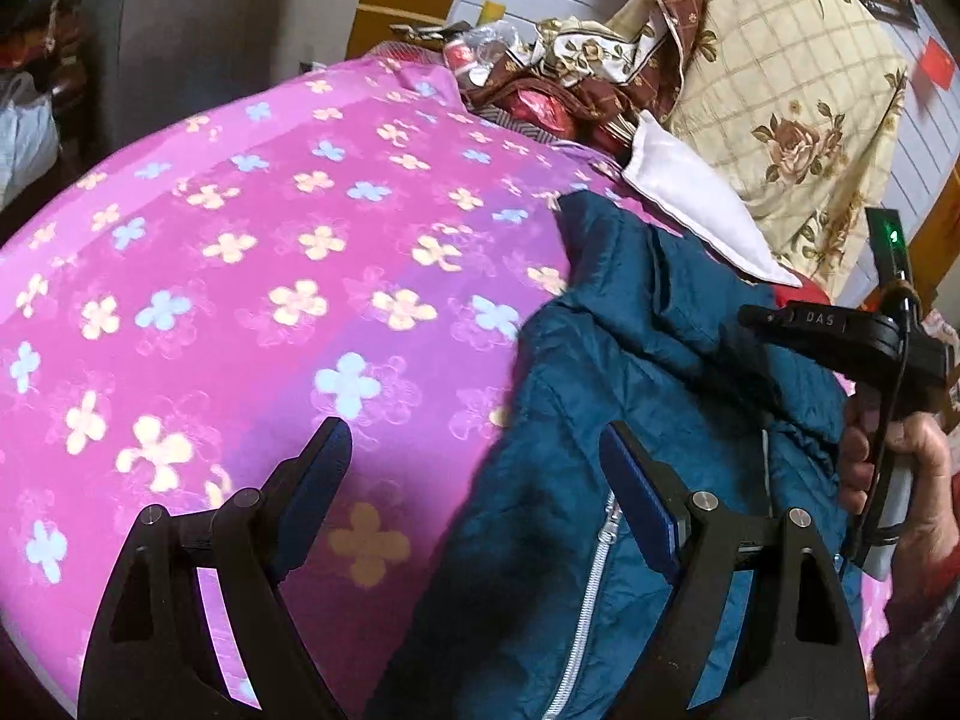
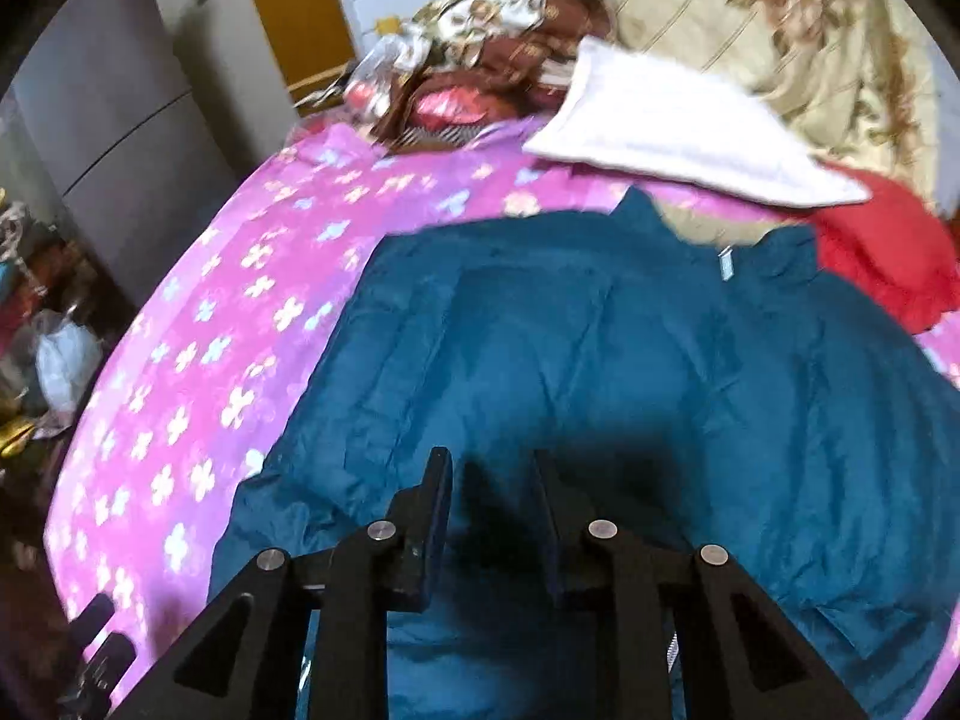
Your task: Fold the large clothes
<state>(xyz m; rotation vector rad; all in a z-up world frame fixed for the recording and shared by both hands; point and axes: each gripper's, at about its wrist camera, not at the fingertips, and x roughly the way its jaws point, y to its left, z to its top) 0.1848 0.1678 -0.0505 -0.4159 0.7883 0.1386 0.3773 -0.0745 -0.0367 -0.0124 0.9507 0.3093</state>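
A large teal quilted jacket [image 2: 630, 360] with a white zipper [image 1: 591, 576] lies spread on a bed covered by a pink flowered sheet [image 1: 240, 252]. My left gripper [image 1: 477, 450] is open and empty, hovering over the jacket's left edge [image 1: 600, 372] and the sheet. My right gripper [image 2: 492, 462] is open with a narrower gap, just above the jacket's lower middle, holding nothing. The right gripper's body and the hand holding it show at the right of the left wrist view [image 1: 888, 360].
A white pillow [image 2: 678, 132] and a red cloth [image 2: 888, 252] lie beyond the jacket's collar. A floral cream quilt [image 1: 780, 90] and brown bedding [image 2: 480, 60] are piled at the bed's head. A grey cabinet [image 2: 120, 120] and bags [image 2: 60, 360] stand left of the bed.
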